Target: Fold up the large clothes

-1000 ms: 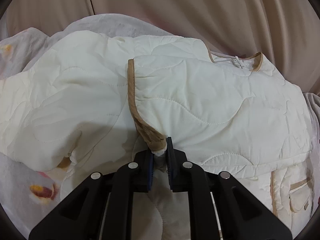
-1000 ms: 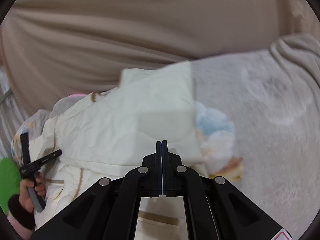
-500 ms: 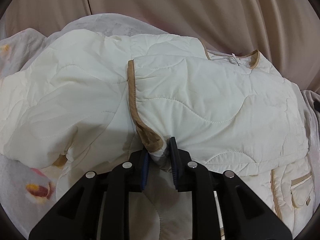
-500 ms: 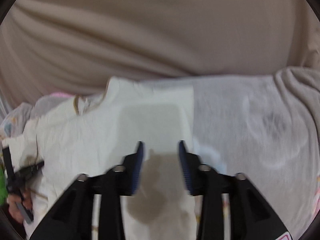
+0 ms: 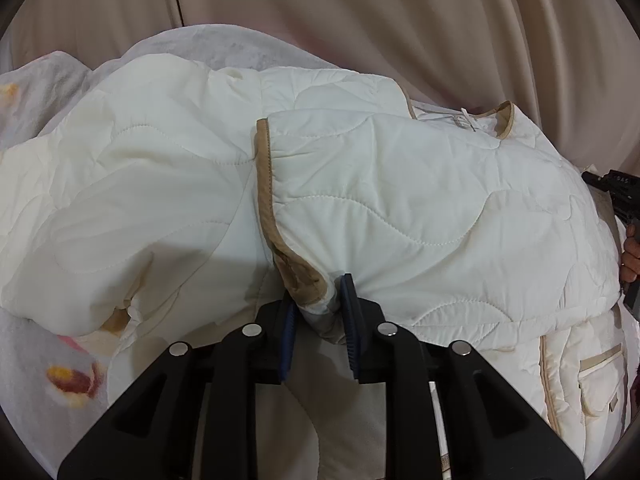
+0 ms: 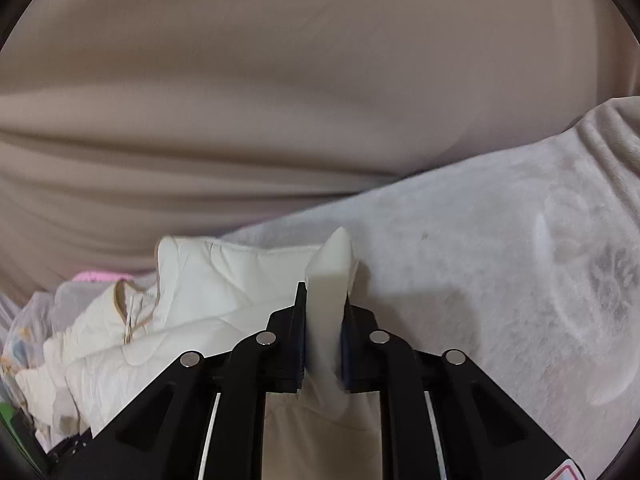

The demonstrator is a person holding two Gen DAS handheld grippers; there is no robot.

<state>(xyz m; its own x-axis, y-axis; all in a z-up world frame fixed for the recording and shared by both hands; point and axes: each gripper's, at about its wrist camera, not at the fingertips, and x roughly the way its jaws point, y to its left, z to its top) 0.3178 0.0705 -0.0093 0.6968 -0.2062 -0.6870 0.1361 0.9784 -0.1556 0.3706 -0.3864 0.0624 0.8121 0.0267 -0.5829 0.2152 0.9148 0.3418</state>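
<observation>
A cream quilted jacket with tan trim lies spread on a pale blanket. One sleeve is folded across its body. The tan cuff sits between the pads of my left gripper, whose jaws are opening and stand slightly apart around it. In the right wrist view the jacket lies to the left. My right gripper is closing, and a raised fold of the jacket's edge fills the gap between its pads.
A beige curtain hangs behind the bed. The blanket stretches bare to the right of the jacket. A hand shows at the right edge of the left wrist view. A patch pocket faces up near it.
The left jaws have spread apart around the cuff. My right gripper moved right along the jacket, opened wide, then closed on a fold of its edge.
</observation>
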